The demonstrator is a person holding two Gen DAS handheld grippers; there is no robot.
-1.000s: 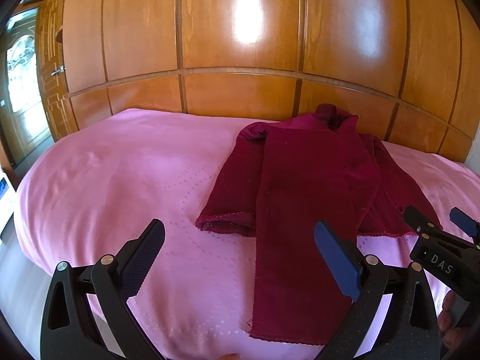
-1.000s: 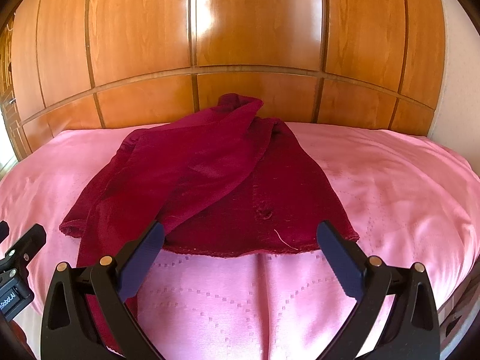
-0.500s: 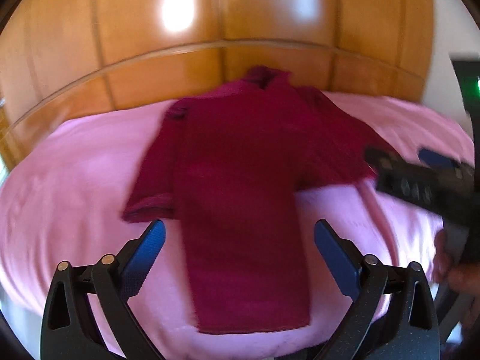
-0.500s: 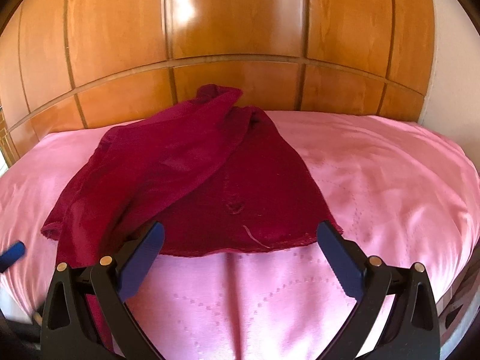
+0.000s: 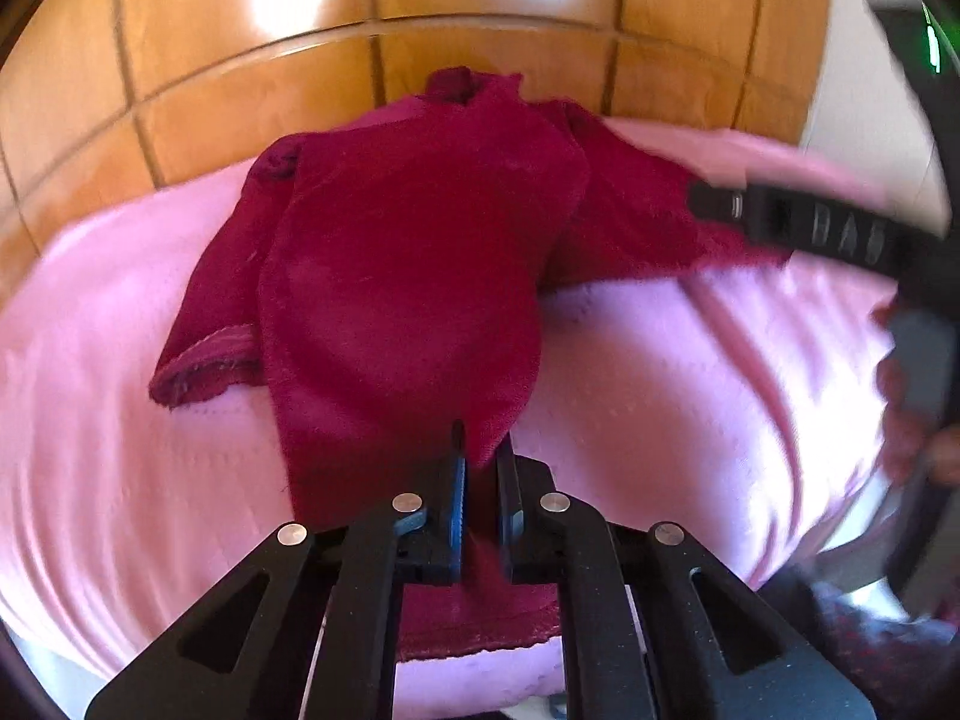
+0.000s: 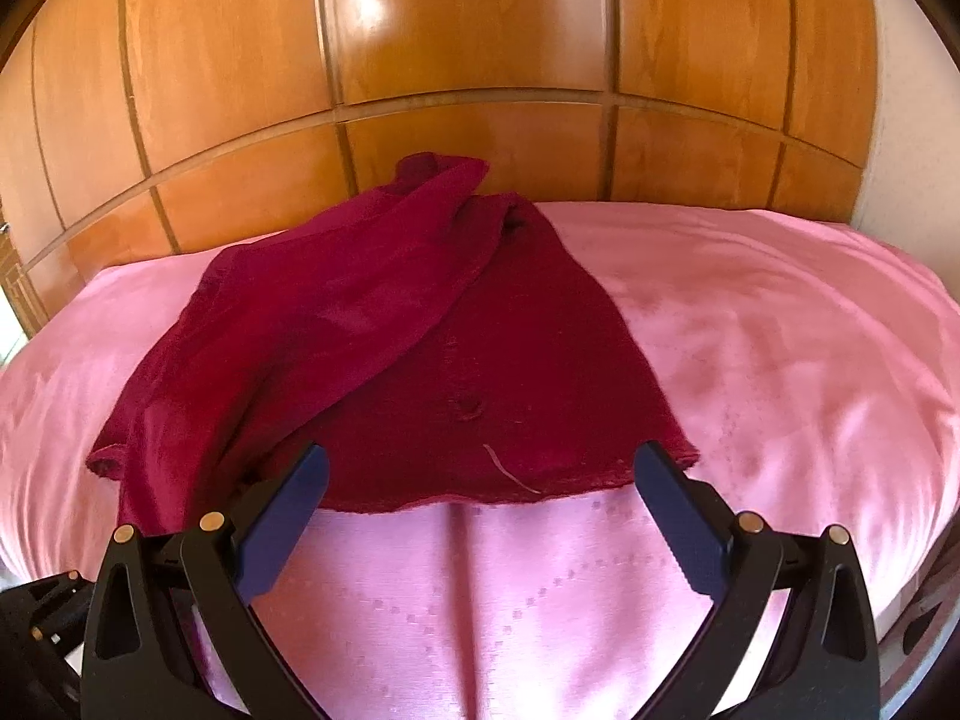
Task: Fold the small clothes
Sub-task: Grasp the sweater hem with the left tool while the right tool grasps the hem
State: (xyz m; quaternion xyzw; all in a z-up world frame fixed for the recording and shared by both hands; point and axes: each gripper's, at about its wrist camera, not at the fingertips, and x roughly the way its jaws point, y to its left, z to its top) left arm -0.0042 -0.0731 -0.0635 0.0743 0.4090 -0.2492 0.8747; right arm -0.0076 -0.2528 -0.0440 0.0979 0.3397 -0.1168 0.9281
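Observation:
A dark red garment [image 5: 408,252] lies spread on the pink bed cover [image 5: 660,396], with a long folded panel running toward me. My left gripper [image 5: 480,450] has its jaws closing tight on the near end of that panel; the pads pinch the cloth and bunch it up between them. In the right wrist view the same garment [image 6: 420,330] lies flat, and my right gripper [image 6: 480,455] stands open just above its near hem, holding nothing. The right gripper's black body [image 5: 840,234] shows blurred at the right of the left wrist view.
Glossy wooden cupboard doors [image 6: 480,48] rise directly behind the bed. The pink cover [image 6: 750,330] stretches bare to the right of the garment. A person's hand [image 5: 900,420] grips the right tool. The left gripper's body [image 6: 36,618] sits at the lower left corner.
The left gripper swung over to the garment, sank, and went from wide open to shut on the panel's near end. The right gripper crept a little closer to the hem and stayed open.

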